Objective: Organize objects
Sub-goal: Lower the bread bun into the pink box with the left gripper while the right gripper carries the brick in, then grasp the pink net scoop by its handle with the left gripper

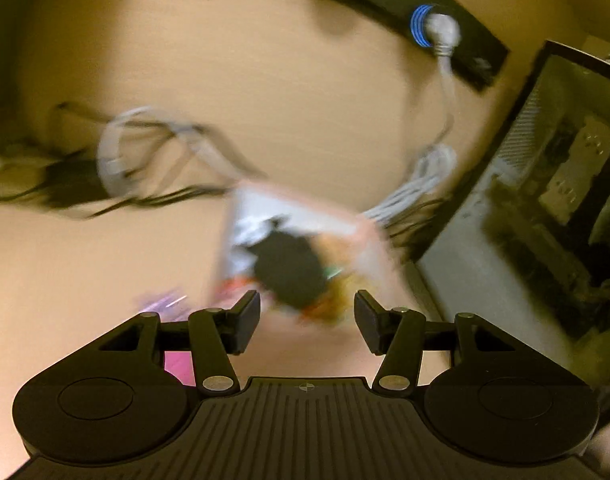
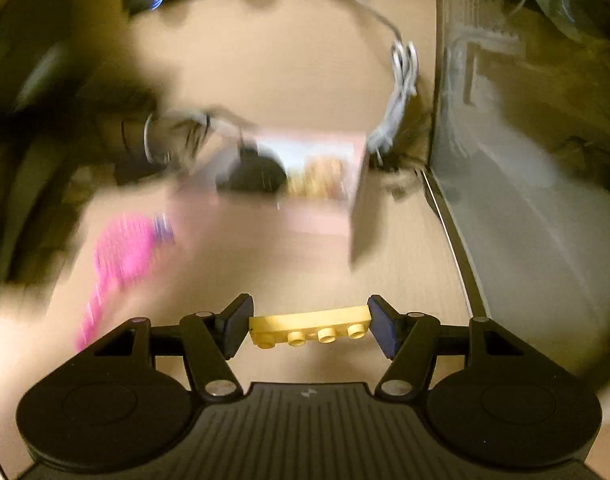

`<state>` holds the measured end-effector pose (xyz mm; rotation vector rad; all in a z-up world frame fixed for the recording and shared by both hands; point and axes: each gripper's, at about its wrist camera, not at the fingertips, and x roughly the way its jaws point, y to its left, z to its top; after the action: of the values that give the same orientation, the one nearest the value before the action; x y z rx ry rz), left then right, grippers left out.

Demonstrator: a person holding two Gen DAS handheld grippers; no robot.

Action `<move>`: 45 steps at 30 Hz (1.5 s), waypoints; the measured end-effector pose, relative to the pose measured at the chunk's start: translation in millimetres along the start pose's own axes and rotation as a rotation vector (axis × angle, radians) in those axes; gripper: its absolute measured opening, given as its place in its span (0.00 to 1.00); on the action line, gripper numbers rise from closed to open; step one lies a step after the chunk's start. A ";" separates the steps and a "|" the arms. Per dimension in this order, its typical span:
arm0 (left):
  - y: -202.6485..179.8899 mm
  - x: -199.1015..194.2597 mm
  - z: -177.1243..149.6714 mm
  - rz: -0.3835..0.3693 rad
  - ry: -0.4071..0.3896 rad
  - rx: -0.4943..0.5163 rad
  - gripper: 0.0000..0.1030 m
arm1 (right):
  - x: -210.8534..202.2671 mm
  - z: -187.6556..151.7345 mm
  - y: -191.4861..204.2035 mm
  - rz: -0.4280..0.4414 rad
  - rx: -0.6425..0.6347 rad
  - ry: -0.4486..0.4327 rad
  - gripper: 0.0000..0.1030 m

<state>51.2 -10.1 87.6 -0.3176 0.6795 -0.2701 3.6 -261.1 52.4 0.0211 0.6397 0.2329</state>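
In the left wrist view, the left gripper (image 1: 307, 322) fills the bottom of the frame with its fingers spread and nothing between them. Just above it, in the centre, a blurred pale box (image 1: 305, 248) sits on the tan surface (image 1: 225, 60), holding a dark object and some colourful pieces too smeared to name. A pink item (image 1: 179, 364) shows at lower left behind the left finger. Tangled cables (image 1: 145, 156) lie at centre left.

In the right wrist view, the right gripper (image 2: 309, 326) at the bottom centre pinches a yellow studded brick (image 2: 311, 330) by its ends. The box (image 2: 305, 172) lies in the middle of the frame, a pink object (image 2: 121, 256) at left.
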 end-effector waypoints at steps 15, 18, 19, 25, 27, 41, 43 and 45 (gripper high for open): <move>79.6 -64.5 -54.3 0.165 0.176 -0.011 0.54 | 134.1 163.6 18.0 -0.029 0.147 -0.084 0.77; 73.5 -49.0 -49.9 0.135 0.177 0.027 0.54 | 119.3 139.1 27.8 -0.010 0.111 -0.070 0.82; 70.2 -41.1 -47.3 0.128 0.178 0.041 0.54 | 113.7 129.6 31.0 -0.020 0.089 -0.062 0.82; 59.2 1.4 -43.6 0.168 0.199 0.092 0.54 | 68.1 65.5 43.8 -0.050 -0.042 -0.012 0.87; 57.7 9.9 -44.9 0.163 0.208 0.105 0.54 | 56.7 46.8 48.2 -0.069 -0.088 0.008 0.87; 87.6 -27.9 -40.5 0.132 0.155 0.049 0.15 | 54.0 34.5 107.5 0.052 -0.166 0.043 0.87; 102.3 -40.3 -41.4 0.145 0.152 0.023 0.15 | 65.4 38.7 127.5 0.083 -0.174 0.047 0.79; 117.7 -52.9 -42.9 0.164 0.149 -0.005 0.15 | 82.8 41.0 151.1 0.088 -0.203 0.061 0.53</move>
<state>0.3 107.6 42.5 -0.2464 0.8484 -0.1368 60.7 -93.5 50.3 -0.1538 0.6744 0.3836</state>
